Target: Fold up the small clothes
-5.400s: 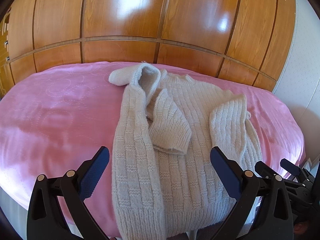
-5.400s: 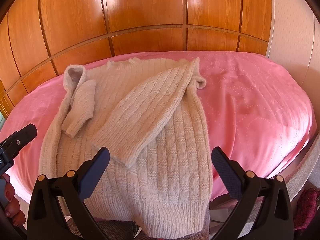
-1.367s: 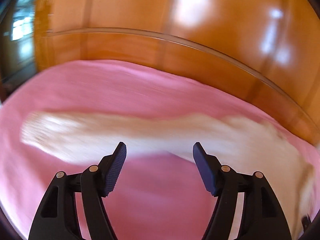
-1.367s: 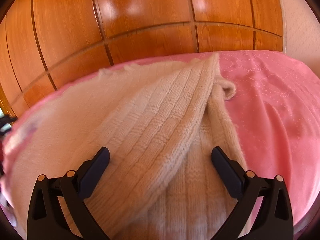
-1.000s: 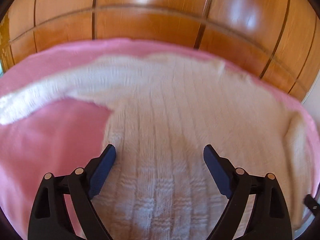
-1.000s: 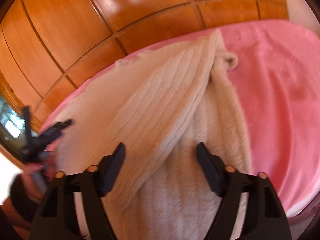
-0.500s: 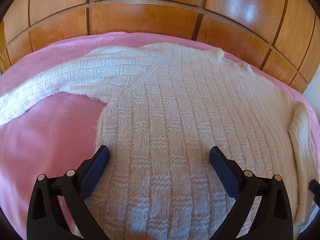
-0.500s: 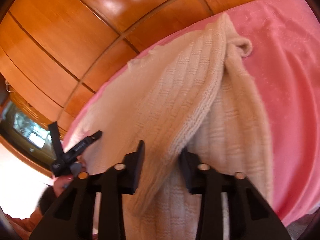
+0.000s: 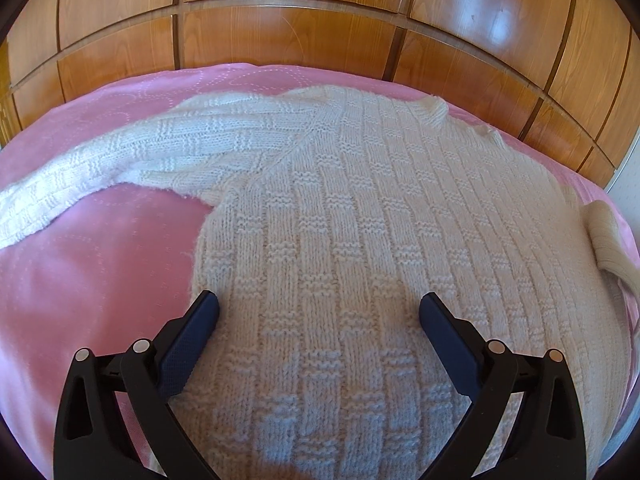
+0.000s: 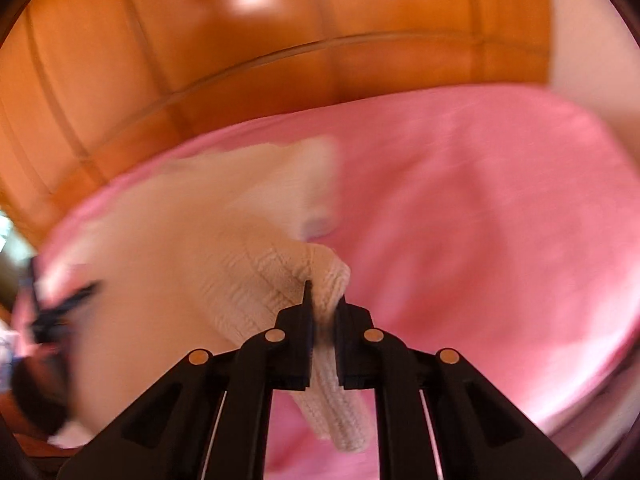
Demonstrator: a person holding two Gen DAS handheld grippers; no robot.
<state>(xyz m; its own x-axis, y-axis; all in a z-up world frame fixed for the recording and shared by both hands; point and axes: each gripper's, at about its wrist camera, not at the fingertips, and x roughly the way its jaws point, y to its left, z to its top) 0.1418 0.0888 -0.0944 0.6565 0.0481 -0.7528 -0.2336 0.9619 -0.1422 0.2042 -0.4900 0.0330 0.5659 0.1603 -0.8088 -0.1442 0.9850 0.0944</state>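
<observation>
Left view only: sweater point(image 9: 360, 220) flat on pink bed point(image 9: 80, 280), left hand-held gripper point(image 9: 318, 308) spread wide. Right view: right hand-held gripper point(image 10: 323, 304) clamped on sleeve point(image 10: 276, 280); wood panels point(image 9: 280, 40) behind.

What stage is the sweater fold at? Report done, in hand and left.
Done: the cream knitted sweater lies spread flat on the pink bedspread, one sleeve stretched out sideways.
In hand: the right tool is shut on the other sleeve, lifted off the bed; the left tool is open over the body.
Left: no fold shows yet.
</observation>
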